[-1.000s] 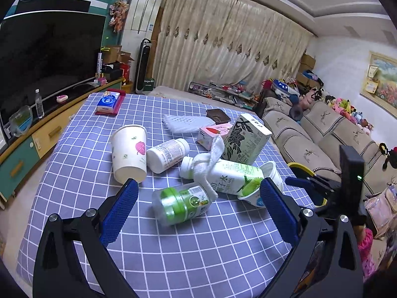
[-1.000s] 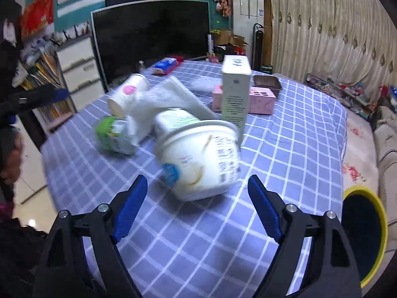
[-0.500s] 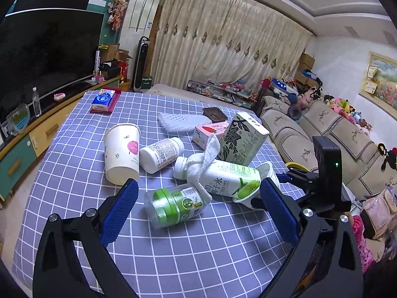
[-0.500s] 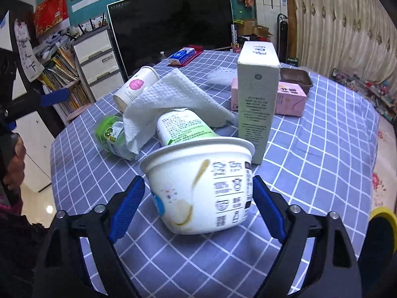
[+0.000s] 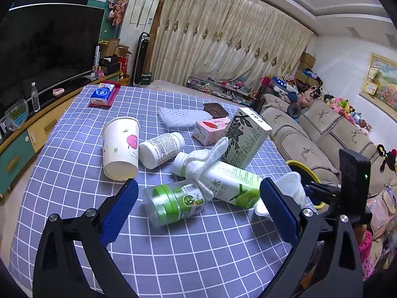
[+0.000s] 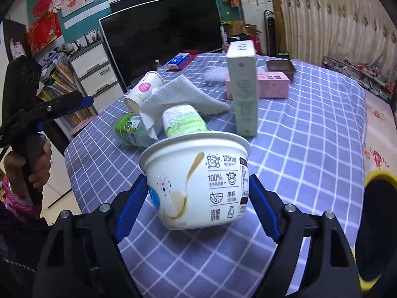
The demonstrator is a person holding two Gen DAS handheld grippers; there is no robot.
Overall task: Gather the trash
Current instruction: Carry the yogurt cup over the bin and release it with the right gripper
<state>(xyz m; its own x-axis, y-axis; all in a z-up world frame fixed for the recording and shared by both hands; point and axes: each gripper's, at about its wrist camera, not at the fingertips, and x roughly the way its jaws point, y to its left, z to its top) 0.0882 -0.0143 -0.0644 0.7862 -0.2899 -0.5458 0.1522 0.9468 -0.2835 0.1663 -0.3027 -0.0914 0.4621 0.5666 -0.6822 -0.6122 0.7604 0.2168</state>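
Note:
My right gripper [image 6: 196,206] has its blue pads against both sides of a white yogurt cup [image 6: 196,181], which stands upright on the checked tablecloth [image 6: 310,129]. The cup also shows in the left wrist view [image 5: 290,186]. My left gripper [image 5: 198,211] is open and empty, just above a clear jar with a green lid [image 5: 173,201]. Beside the jar lie a white and green bottle [image 5: 223,176] with a white tissue [image 5: 208,159] over it, a white pill bottle [image 5: 161,146] and a paper cup [image 5: 120,146].
A tall green-patterned carton [image 5: 245,136] stands behind the bottles, with a pink box [image 5: 211,129], white foam netting [image 5: 181,116] and a brown tray [image 5: 215,109] further back. A tissue pack [image 5: 103,94] lies at the far left. A yellow-rimmed bin [image 6: 374,228] stands off the table's right edge.
My right gripper has moved in around the yogurt cup and closed on it; the cup now stands upright. My left gripper has moved slightly closer to the green-lidded jar.

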